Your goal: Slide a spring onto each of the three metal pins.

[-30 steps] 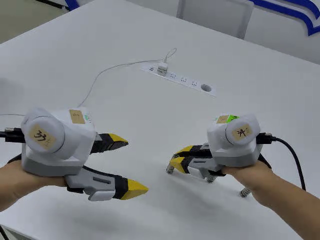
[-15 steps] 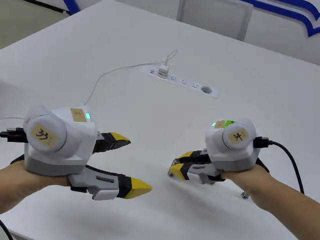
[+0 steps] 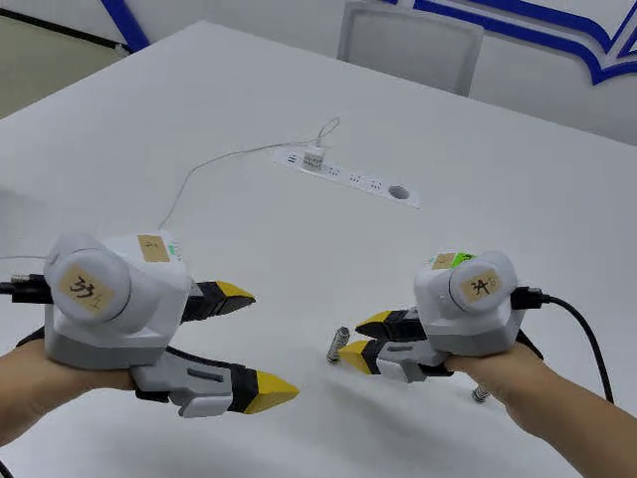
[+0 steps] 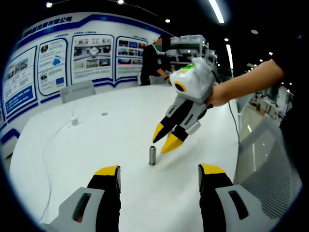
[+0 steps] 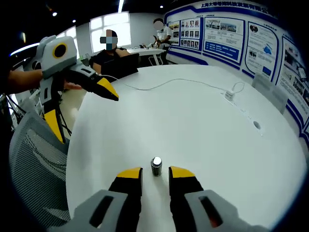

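White table (image 3: 299,239): upright pin (image 3: 338,344) stands just off the parted right gripper (image 3: 364,339); left gripper (image 3: 264,343) gapes.

Your right hand (image 3: 518,363) covers most of a spring (image 3: 481,394); just one end pokes out beside your wrist. The pin (image 3: 338,344) off the right gripper (image 3: 362,339) tips is too small for you to tell whether coils ring it, and in the left gripper view its ribbing is blurred. The cable (image 3: 579,319) passes behind your right forearm. Your left hand (image 3: 35,378) is cut by the left and bottom edges, and the chair (image 3: 408,45) by the top edge.
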### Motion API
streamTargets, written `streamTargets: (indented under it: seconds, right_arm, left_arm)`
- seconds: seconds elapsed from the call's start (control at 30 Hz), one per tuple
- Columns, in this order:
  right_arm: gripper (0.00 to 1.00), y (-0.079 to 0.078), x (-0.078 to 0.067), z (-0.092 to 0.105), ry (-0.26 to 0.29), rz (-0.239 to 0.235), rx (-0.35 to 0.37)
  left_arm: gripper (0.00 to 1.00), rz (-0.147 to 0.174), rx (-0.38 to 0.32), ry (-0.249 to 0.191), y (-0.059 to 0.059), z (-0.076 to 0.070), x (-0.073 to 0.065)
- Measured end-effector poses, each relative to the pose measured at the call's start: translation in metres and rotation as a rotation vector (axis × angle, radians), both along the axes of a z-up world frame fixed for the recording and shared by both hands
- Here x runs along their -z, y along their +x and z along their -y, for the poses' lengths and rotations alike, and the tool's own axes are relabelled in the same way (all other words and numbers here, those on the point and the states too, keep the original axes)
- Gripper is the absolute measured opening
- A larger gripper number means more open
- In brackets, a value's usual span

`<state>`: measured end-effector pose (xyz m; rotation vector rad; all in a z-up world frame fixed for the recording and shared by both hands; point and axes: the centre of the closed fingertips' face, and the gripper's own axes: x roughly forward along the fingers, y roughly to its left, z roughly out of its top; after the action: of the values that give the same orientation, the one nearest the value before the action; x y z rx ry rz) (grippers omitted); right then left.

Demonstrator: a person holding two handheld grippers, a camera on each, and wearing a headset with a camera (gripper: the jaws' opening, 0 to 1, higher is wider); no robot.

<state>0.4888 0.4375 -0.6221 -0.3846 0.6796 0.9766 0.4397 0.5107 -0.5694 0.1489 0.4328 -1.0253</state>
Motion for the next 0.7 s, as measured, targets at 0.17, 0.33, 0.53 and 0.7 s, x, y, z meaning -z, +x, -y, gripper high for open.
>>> streamTargets:
  seconds: [0.17, 0.33, 0.53, 0.7]
  right_arm:
    - [0.23, -0.005, -0.016, 0.013, 0.031, 0.064, -0.002]
    - [0.24, -0.013, -0.027, 0.025, 0.066, 0.088, 0.004]
    - [0.28, -0.017, -0.04, 0.036, 0.096, 0.121, 0.037]
    - [0.31, -0.023, -0.053, 0.047, 0.124, 0.156, 0.064]
  left_arm:
    - [0.67, 0.005, -0.005, -0.016, 0.001, 0.003, -0.005]
    - [0.67, 0.01, 0.011, -0.011, -0.004, 0.008, -0.008]
    - [0.68, 0.021, 0.013, -0.002, -0.006, 0.008, -0.009]
    - [0.69, 0.024, 0.011, -0.002, -0.008, 0.008, -0.011]
